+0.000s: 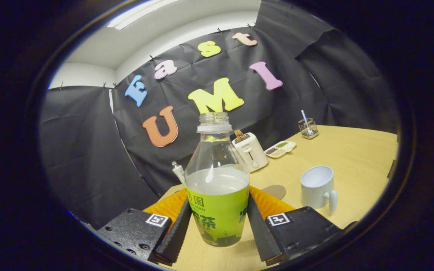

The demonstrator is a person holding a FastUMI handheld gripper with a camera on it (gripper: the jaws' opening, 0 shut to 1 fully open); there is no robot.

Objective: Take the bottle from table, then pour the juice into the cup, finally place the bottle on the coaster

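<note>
- Clear plastic with a green label wrap, the bottle (217, 180) stands between the two fingers of the gripper (217, 226), uncapped and about half full of pale liquid.
- Both fingers lie flat against the label on opposite sides, so the claw is closed on the bottle; the grip sits low on the body, which I judge keeps the open mouth well clear for pouring.
- The bottle's base looks lifted or tilted off the wooden table (352, 150), though I cannot tell for sure whether it touches.
- The white cup (318, 187) stands to the right of the fingers and a little beyond them, mouth up, handle towards the camera, ready to take the juice.
- The round brown coaster (274, 191) lies flat between bottle and cup, just behind the right finger, bare on top.
- Beyond the bottle stand a white toaster (250, 151), a small divided tray (280, 148) and a wire holder (307, 128) with a straw, all well apart from the cup.
- A small tube (178, 171) stands just left of the bottle's shoulder.
- Nothing seems to block the swing towards the cup; the open neck makes spilling the risk.
</note>
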